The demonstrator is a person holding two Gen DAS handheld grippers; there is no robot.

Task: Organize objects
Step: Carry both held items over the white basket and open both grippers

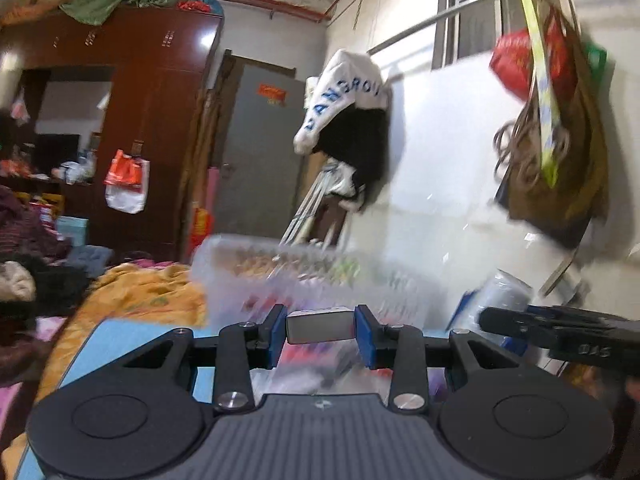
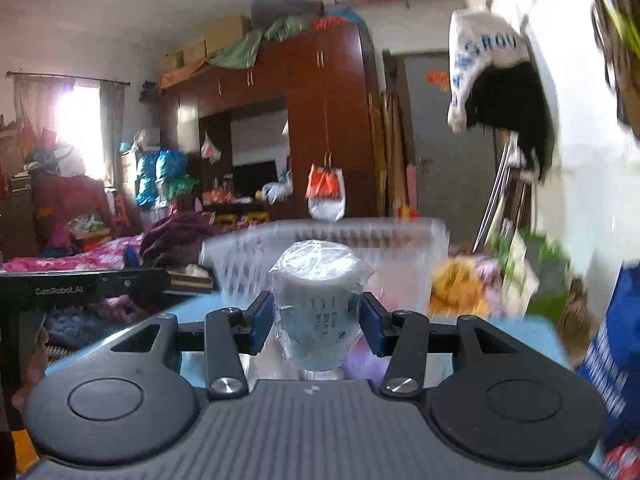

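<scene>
While pinched mid-body by right gripper (image 2: 317,322), plastic-wrapped cup (image 2: 318,312) looks light, crushable, slippery; clear basket (image 2: 400,240) at 12 o'clock. Left gripper (image 1: 321,330) clamps small rigid silver box (image 1: 320,324).

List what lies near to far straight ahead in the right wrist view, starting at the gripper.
right gripper shut on the plastic-wrapped cup → clear plastic basket → hanging orange-and-white bag → dark red wardrobe
</scene>
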